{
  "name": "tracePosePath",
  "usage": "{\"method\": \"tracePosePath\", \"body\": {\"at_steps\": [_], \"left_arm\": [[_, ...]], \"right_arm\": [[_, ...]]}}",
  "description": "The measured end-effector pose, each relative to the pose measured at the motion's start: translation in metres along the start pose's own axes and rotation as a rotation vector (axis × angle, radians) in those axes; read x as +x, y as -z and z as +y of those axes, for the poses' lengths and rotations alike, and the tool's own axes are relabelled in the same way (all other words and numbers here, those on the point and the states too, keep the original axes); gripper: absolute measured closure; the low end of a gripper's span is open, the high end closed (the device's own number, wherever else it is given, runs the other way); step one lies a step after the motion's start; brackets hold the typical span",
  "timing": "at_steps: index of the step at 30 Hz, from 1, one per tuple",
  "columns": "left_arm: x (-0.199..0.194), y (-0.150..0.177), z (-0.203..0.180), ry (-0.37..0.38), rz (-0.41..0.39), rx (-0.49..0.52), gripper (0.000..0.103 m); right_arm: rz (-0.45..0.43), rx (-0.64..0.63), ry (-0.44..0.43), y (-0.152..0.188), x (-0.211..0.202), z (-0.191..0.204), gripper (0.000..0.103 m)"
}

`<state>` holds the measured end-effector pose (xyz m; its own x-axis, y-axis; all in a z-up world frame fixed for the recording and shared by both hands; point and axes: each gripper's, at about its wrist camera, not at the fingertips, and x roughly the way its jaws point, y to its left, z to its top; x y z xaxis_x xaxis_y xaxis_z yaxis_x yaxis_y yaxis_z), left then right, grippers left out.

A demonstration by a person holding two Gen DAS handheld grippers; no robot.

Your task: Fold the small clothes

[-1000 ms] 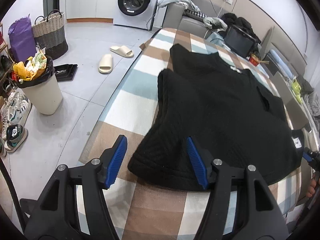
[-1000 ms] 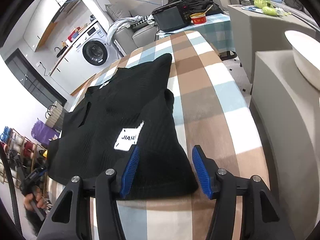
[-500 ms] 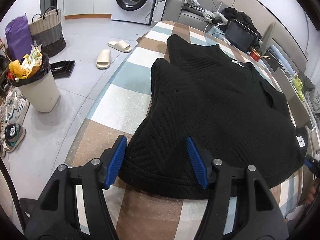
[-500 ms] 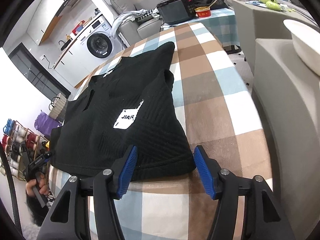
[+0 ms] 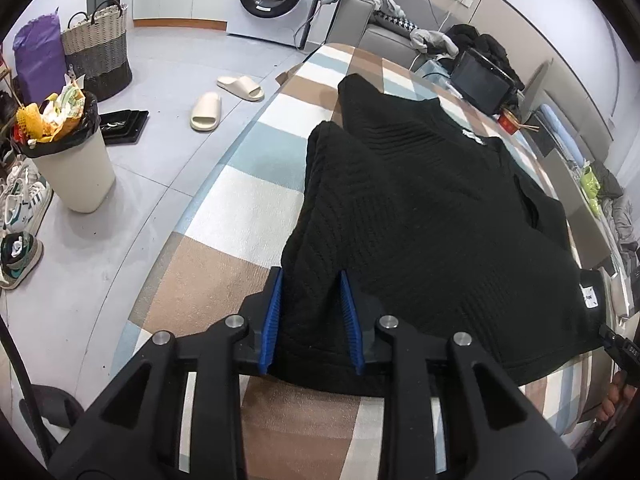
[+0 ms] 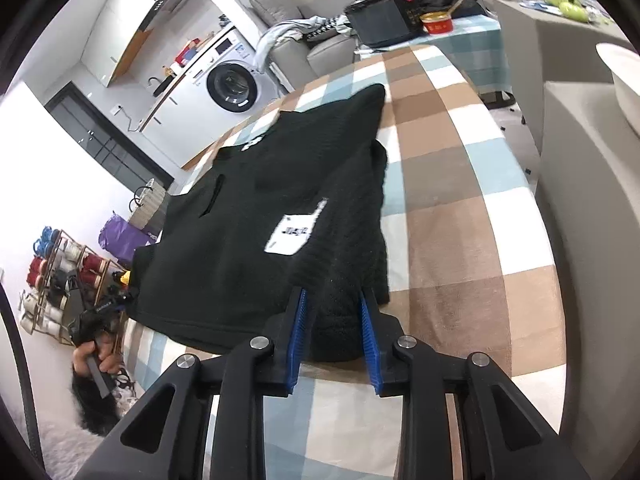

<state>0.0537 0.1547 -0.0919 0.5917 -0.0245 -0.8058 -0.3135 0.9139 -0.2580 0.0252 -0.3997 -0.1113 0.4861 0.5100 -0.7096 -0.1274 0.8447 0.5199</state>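
Note:
A black knitted top (image 5: 420,208) lies spread on the checked tablecloth (image 5: 248,208), sleeves folded inward. My left gripper (image 5: 310,276) is at the top's near left hem corner. Its jaws are closing, and the blue pads (image 5: 272,320) pinch a bunch of black fabric. In the right wrist view the same top (image 6: 248,232) shows a white label (image 6: 294,234). My right gripper (image 6: 333,294) is at the near right hem corner, its jaws also closing, with fabric squeezed between its pads (image 6: 370,344).
Left of the table the floor holds a full waste bin (image 5: 72,160), two slippers (image 5: 206,106) and a woven basket (image 5: 98,52). A dark screen (image 5: 478,80) and a red bowl (image 6: 438,24) sit past the table's far end. A grey block (image 6: 580,200) stands right of it.
Both pairs of jaws have narrowed from wide apart onto the hem corners, gathering the fabric between the pads. Both grippers have edged in over the hem.

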Motion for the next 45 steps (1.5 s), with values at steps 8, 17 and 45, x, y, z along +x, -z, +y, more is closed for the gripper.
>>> {"method": "tracePosePath", "body": {"at_steps": [8, 17, 45], "left_arm": [[-0.012, -0.005, -0.001, 0.049, -0.042, -0.006, 0.098], [-0.048, -0.045, -0.013, 0.15, -0.155, -0.027, 0.098], [0.063, -0.168, -0.023, 0.107, -0.112, -0.139, 0.046]], "right_arm": [[-0.035, 0.031, -0.048, -0.006, 0.004, 0.001, 0.098], [-0.174, 0.099, -0.138, -0.054, -0.023, 0.017, 0.098], [-0.139, 0.239, -0.011, -0.176, 0.052, -0.008, 0.054]]}}
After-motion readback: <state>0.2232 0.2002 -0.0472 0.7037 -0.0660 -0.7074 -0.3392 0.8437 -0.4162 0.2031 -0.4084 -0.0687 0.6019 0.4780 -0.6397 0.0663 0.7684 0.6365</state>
